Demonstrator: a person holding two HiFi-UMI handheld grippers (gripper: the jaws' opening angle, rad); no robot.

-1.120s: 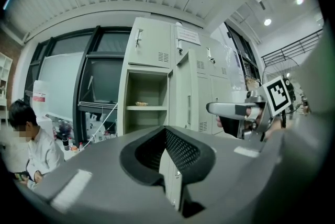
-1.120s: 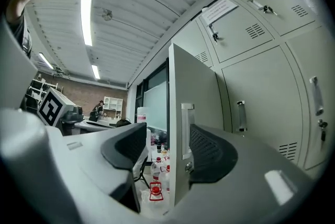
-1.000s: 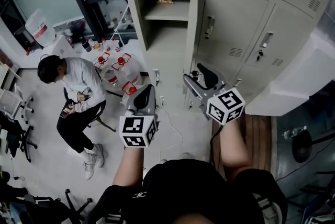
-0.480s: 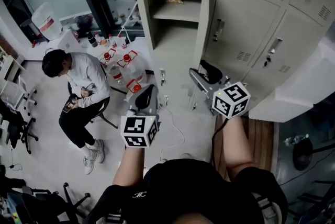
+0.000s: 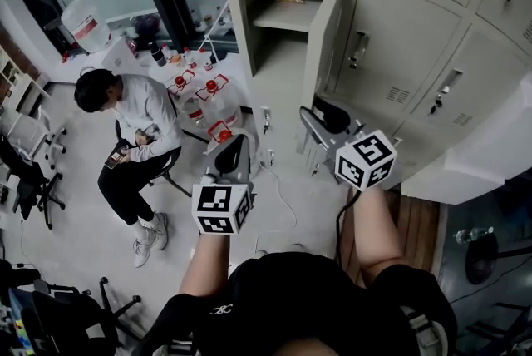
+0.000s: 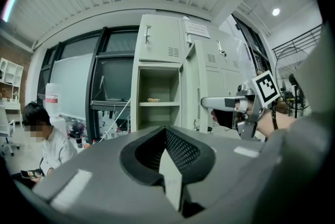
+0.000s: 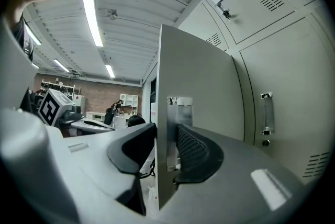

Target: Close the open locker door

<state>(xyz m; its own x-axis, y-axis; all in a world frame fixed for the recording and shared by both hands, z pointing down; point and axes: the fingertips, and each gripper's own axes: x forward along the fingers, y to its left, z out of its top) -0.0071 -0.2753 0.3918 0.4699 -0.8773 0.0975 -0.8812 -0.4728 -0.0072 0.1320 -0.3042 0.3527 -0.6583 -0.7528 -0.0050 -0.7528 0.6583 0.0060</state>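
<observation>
The open locker compartment (image 5: 283, 22) stands at the top middle, and its pale door (image 5: 331, 30) swings out toward me. My right gripper (image 5: 314, 120) is at the door's lower free edge. In the right gripper view the door's edge (image 7: 204, 87) stands between the two fingers of the right gripper (image 7: 166, 152). Its jaws are closing, with the pads close on both sides and no clear press. My left gripper (image 5: 231, 155) hangs lower left, away from the lockers. Its jaws are together on nothing (image 6: 166, 157). The left gripper view shows the compartment (image 6: 157, 97) and the right gripper (image 6: 222, 105).
A person (image 5: 137, 126) sits on a chair at the left, near red-capped water bottles (image 5: 208, 101) on the floor. Closed lockers (image 5: 399, 55) fill the right side. A white ledge (image 5: 474, 155) juts out at the right. Office chairs (image 5: 33, 180) stand at the far left.
My right gripper has moved up and forward to the door's edge, and the door now shows more of its face. The left gripper has hardly moved.
</observation>
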